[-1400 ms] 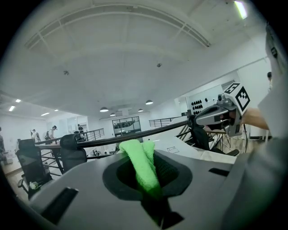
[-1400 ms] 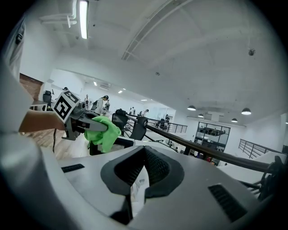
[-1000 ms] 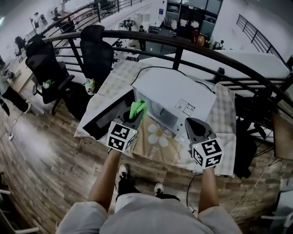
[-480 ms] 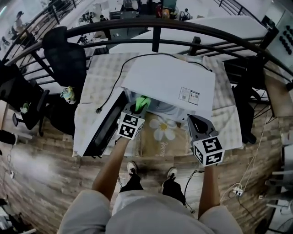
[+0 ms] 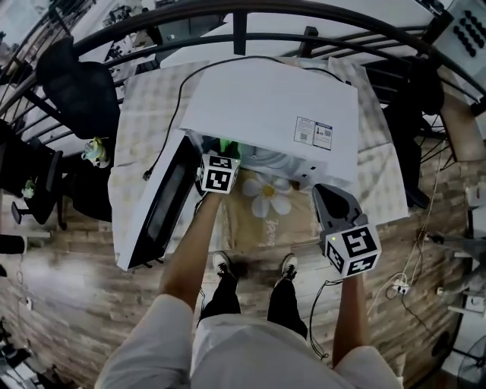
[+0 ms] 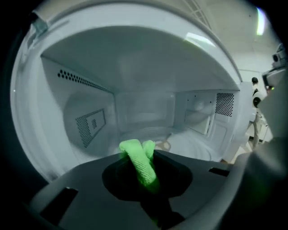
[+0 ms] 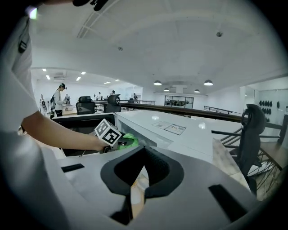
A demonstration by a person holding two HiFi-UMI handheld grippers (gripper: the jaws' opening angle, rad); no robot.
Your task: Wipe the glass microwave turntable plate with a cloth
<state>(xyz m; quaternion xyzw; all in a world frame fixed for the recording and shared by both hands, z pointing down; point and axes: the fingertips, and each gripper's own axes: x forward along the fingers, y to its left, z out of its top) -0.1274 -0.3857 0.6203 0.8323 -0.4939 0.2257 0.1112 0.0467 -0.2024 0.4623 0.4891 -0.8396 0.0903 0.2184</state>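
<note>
A white microwave [image 5: 273,114] stands on the table with its door [image 5: 156,209] swung open to the left. My left gripper [image 5: 222,156] reaches into the cavity, shut on a green cloth [image 5: 228,146]. In the left gripper view the cloth [image 6: 133,148] sticks out past the left gripper [image 6: 144,158], just above the glass turntable plate [image 6: 191,143] on the cavity floor. Whether cloth and plate touch is hidden. My right gripper [image 5: 328,191] hangs shut and empty at the table's front right; in its own view the right gripper [image 7: 144,150] faces the microwave's side.
A checked tablecloth [image 5: 144,106] covers the table, with a flower-print mat [image 5: 267,196] in front of the microwave. A black power cord [image 5: 168,137] trails off to the left. A black railing [image 5: 239,19] curves behind; office chairs [image 5: 72,76] stand at left.
My left gripper has moved forward with the green cloth, from the microwave's mouth into the cavity. The head view has shifted closer over the microwave. The right gripper stays near the front edge.
</note>
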